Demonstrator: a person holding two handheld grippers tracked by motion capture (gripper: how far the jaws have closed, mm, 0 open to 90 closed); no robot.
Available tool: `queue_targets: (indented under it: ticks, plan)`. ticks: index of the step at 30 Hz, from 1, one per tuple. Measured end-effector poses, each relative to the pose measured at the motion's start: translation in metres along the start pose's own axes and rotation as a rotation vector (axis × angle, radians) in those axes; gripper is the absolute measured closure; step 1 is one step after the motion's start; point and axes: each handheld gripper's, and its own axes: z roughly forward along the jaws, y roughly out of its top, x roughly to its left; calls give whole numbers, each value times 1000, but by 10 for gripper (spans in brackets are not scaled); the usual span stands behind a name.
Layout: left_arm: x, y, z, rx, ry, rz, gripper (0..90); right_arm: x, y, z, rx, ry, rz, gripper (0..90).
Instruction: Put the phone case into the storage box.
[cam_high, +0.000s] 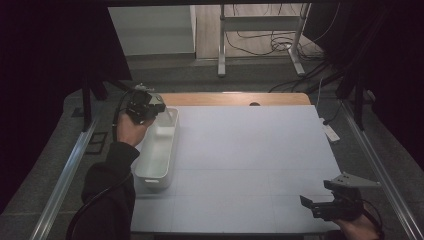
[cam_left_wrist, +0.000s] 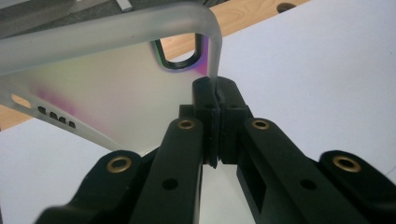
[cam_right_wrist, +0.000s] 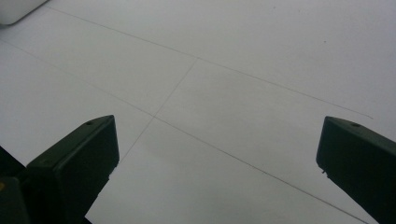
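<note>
Presently a translucent phone case (cam_left_wrist: 107, 88) is pinched by its rim between the left gripper's (cam_left_wrist: 215, 88) clenched jaws above the white bin (cam_high: 159, 155); the right gripper's (cam_right_wrist: 217, 154) jaws are spread wide over the tabletop (cam_right_wrist: 243, 56)

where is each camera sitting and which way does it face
high view: above the person's side, facing forward and down on the table; forearms and both tools show.
left gripper view: on the left tool, shut on a clear phone case.
right gripper view: on the open right tool, facing the table.
Shared: the white bin.

Phone case (cam_left_wrist: 107, 88) edge cut off; tray (cam_right_wrist: 18, 9) too
</note>
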Motion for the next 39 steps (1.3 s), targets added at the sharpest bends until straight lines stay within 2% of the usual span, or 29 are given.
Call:
queue_targets:
  ticks: [10, 39]
  plan:
    - [-1, 0, 12, 18, 4, -7, 886, 0, 0, 0, 0, 1, -2, 0]
    - [-1, -12, 43, 82, 20, -38, 885, 0, 0, 0, 4, 3, -3, 0]
